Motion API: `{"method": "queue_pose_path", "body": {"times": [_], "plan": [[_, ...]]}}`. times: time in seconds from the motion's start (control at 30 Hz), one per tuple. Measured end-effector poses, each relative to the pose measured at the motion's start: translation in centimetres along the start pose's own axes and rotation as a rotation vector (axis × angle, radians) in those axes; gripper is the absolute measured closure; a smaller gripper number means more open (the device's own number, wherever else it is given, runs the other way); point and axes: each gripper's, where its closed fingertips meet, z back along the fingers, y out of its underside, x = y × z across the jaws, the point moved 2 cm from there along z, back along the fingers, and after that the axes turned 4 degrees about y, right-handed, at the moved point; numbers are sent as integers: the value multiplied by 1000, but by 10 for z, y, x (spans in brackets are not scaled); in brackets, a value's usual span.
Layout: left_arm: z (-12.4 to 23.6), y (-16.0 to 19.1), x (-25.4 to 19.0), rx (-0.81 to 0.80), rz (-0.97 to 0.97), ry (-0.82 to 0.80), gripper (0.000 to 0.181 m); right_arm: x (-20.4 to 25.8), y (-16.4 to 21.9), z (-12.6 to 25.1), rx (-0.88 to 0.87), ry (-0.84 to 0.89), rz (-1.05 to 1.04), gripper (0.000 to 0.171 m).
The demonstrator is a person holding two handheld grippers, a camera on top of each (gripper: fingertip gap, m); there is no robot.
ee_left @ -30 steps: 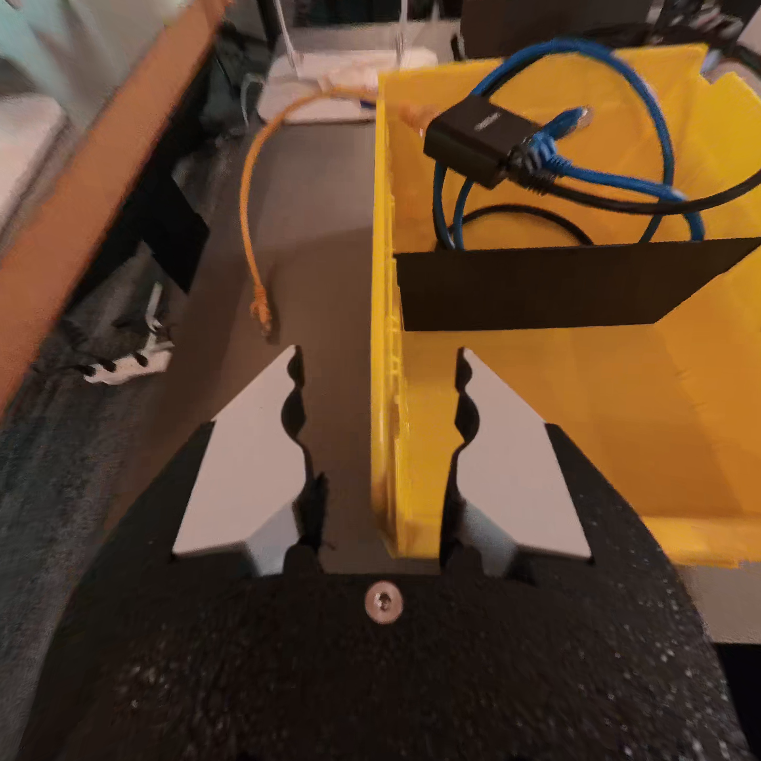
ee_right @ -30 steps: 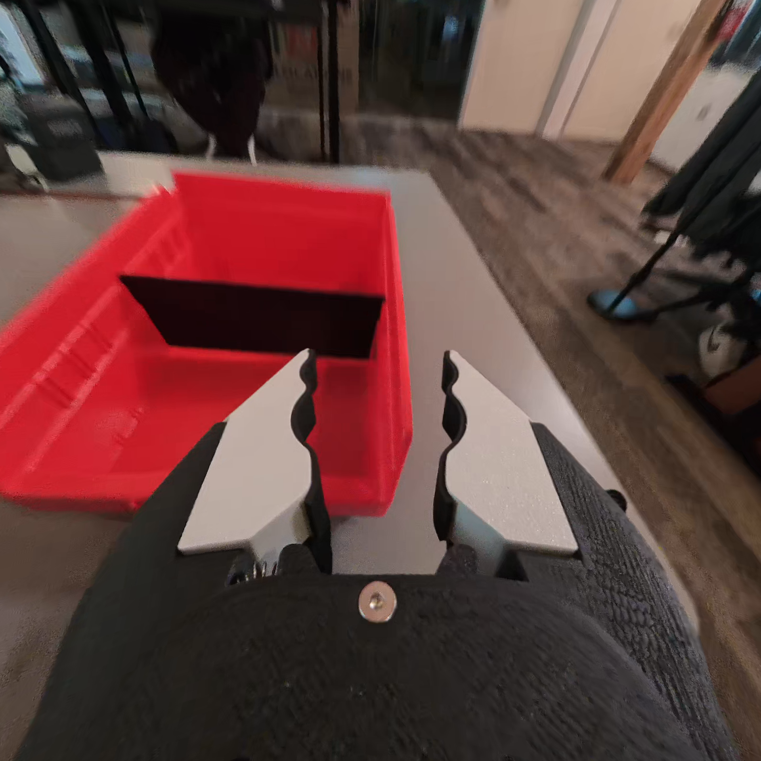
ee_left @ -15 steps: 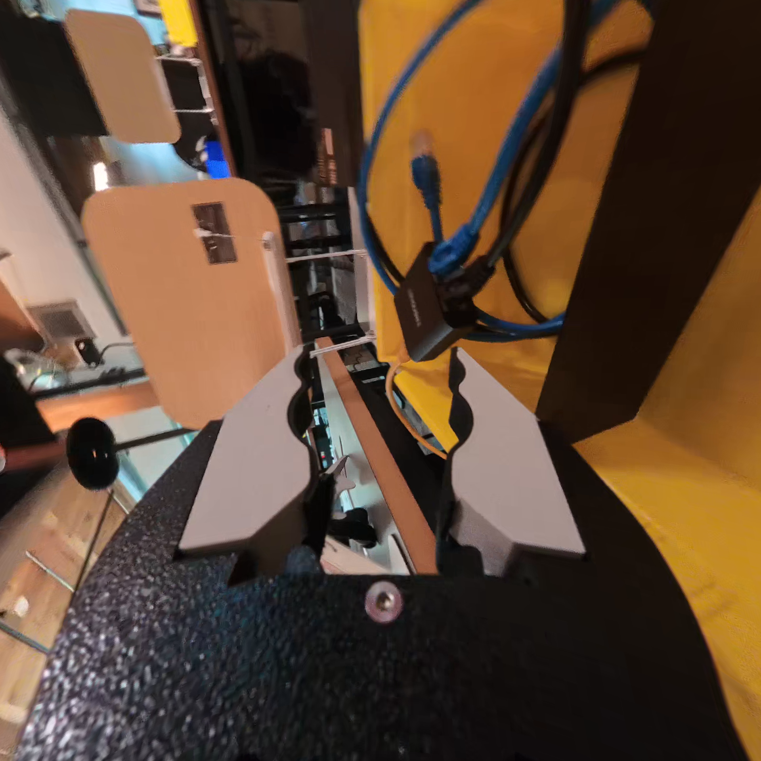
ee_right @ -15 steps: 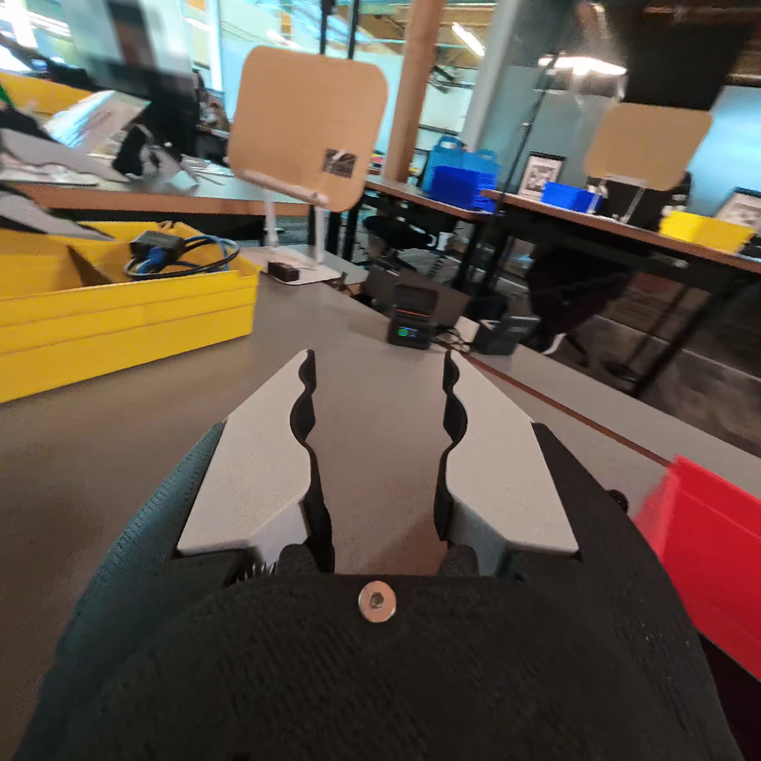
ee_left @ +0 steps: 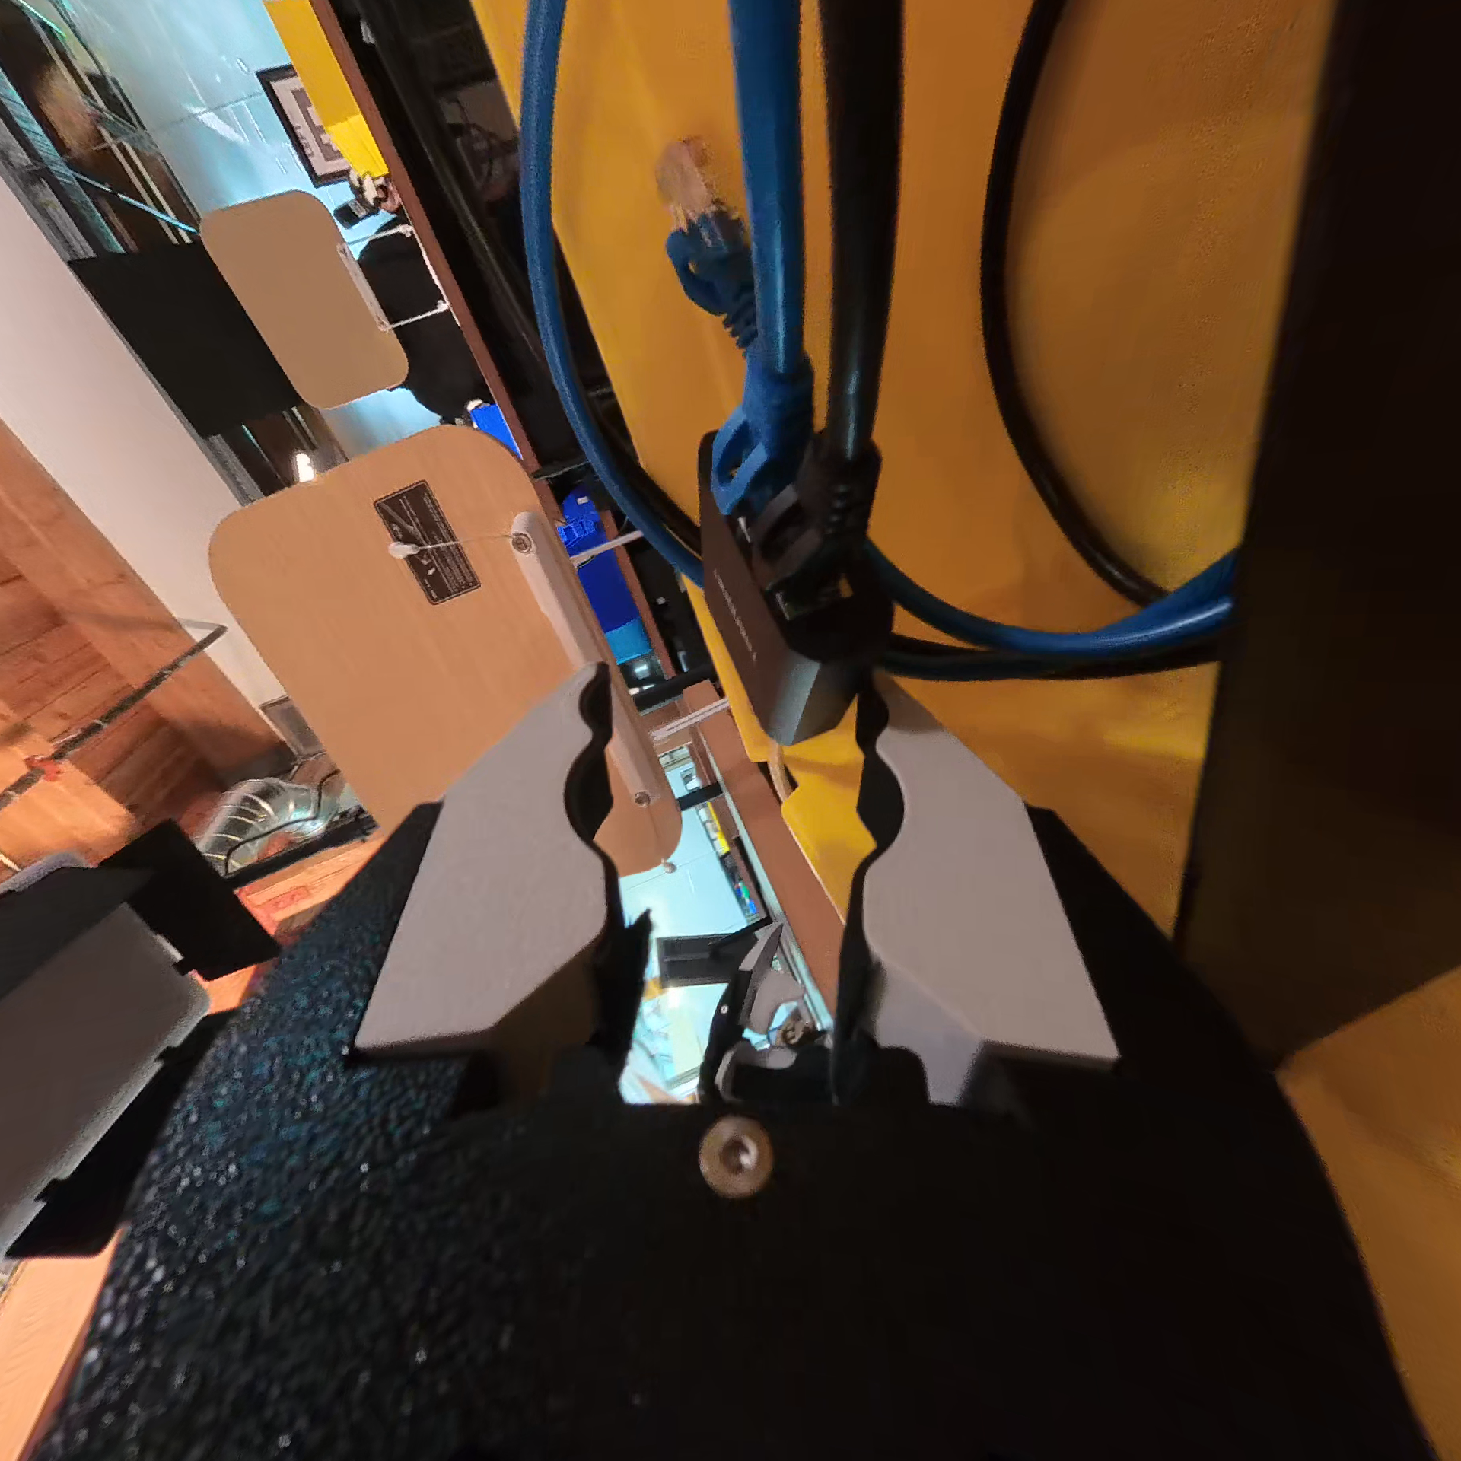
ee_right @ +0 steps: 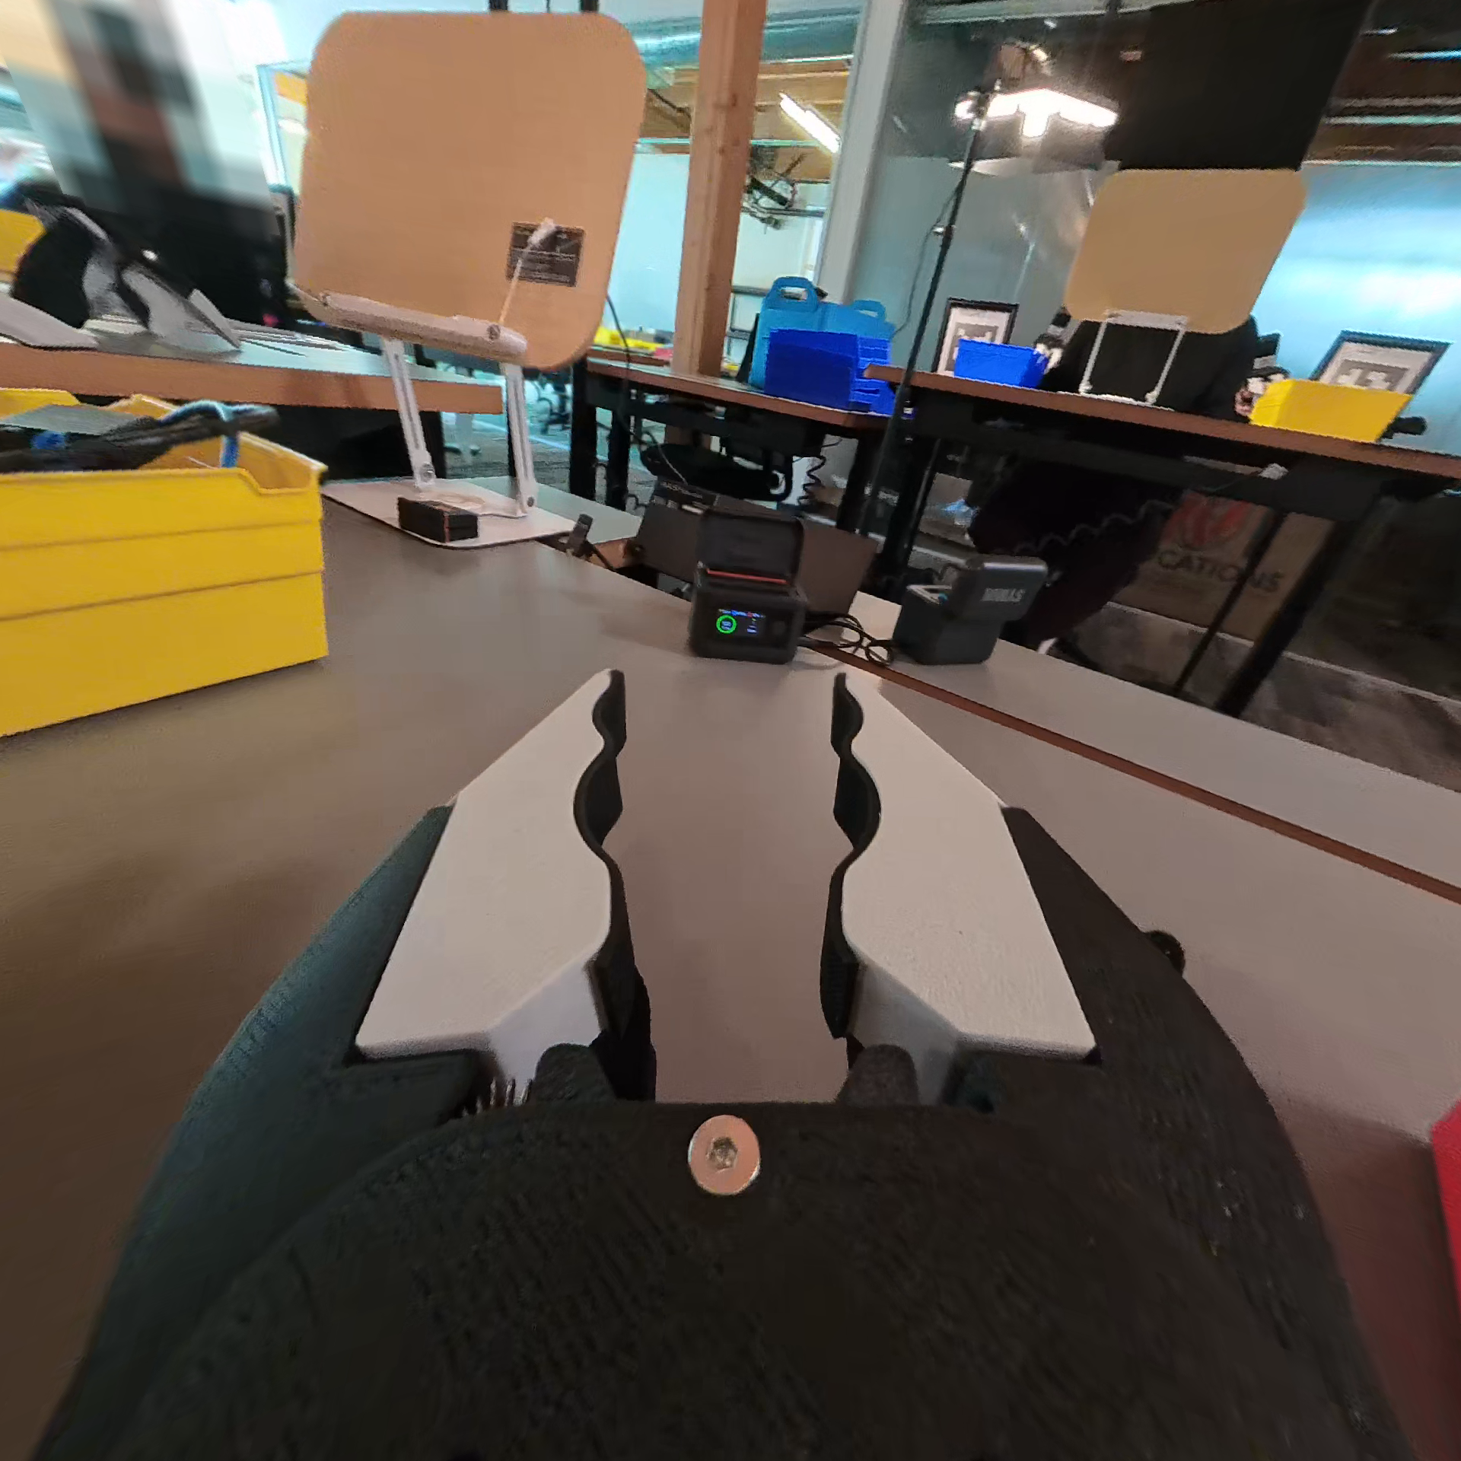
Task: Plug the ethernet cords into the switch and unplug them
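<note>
The left wrist view is rolled on its side. A small black switch (ee_left: 779, 609) lies in the yellow bin (ee_left: 1107, 237). A blue ethernet cord (ee_left: 779, 316) and a black cord (ee_left: 850, 316) are plugged into it. A loose blue plug (ee_left: 704, 229) lies beyond it. My left gripper (ee_left: 731, 688) is open and empty, its right fingertip just short of the switch's near end. My right gripper (ee_right: 725, 681) is open and empty, low over the grey table (ee_right: 474, 672), well to the right of the yellow bin (ee_right: 158, 585), where cords (ee_right: 158, 431) show above the rim.
A black divider (ee_left: 1344, 474) crosses the yellow bin just right of the switch. A red bin's corner (ee_right: 1447, 1186) is at my right. Two small black devices (ee_right: 743, 617) (ee_right: 964, 617) stand at the table's far edge. A wooden board on a stand (ee_right: 466, 182) is behind. The tips of one gripper are about 40 cm away from the tips of the other.
The left gripper rolled sideways and closed in on the switch. The right gripper swung away from the red bin to face across the table. Both stayed open.
</note>
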Motion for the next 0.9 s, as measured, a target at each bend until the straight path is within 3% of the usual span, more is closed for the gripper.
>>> {"method": "queue_pose_path", "body": {"times": [0.3,0.4,0.67,0.9], "plan": [[-11,-25,3,-92,-174,26,141,-7,8,1,-3,45,69,128],[-12,-34,4,-125,-181,20,157,-5,9,1,-1,44,86,128],[8,-26,35,-47,99,-26,161,-4,8,3,-7,44,102,130],[73,21,131,29,382,-236,161,-14,4,5,-29,71,73,133]]}}
